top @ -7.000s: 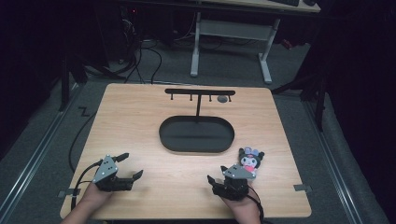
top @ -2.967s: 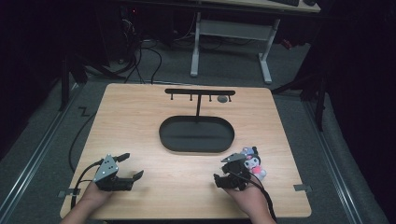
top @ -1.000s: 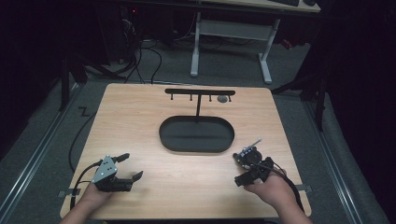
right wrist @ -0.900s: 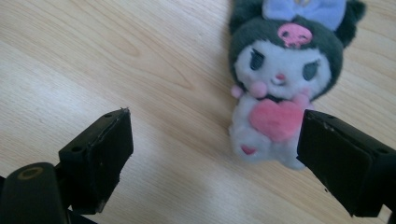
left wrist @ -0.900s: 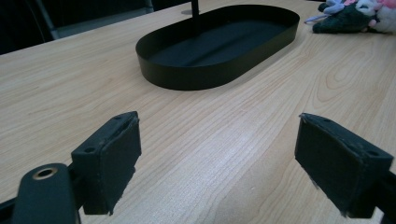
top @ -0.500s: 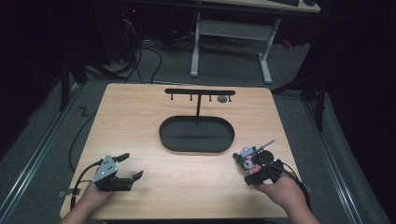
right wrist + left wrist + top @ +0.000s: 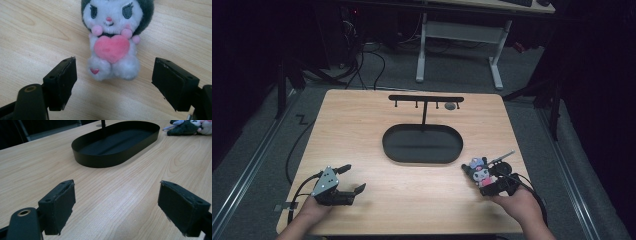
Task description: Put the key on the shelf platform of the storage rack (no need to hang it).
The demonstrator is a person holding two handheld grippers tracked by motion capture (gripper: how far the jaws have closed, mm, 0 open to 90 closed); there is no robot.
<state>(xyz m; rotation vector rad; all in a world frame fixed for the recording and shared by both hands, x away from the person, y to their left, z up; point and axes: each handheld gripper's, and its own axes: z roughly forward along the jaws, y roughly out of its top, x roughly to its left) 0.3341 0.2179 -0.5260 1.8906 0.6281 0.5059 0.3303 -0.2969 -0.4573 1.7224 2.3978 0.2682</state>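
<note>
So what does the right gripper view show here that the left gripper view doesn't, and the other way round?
Right gripper view: the plush toy from the front, lying on the wood with its face, pink heart and feet clear, just beyond the open jaws of the right gripper.

Left gripper view: the black oval tray with the foot of a post standing in it, beyond the open left gripper.

Both: the wooden table, bare wood between open jaws, and the plush toy, which sits at the left gripper view's top right corner.

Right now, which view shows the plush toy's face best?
The right gripper view: the white plush toy with dark hood and pink heart lies face up ahead of open tongs. The high view shows it small; the left gripper view shows it at the top right edge.
</note>
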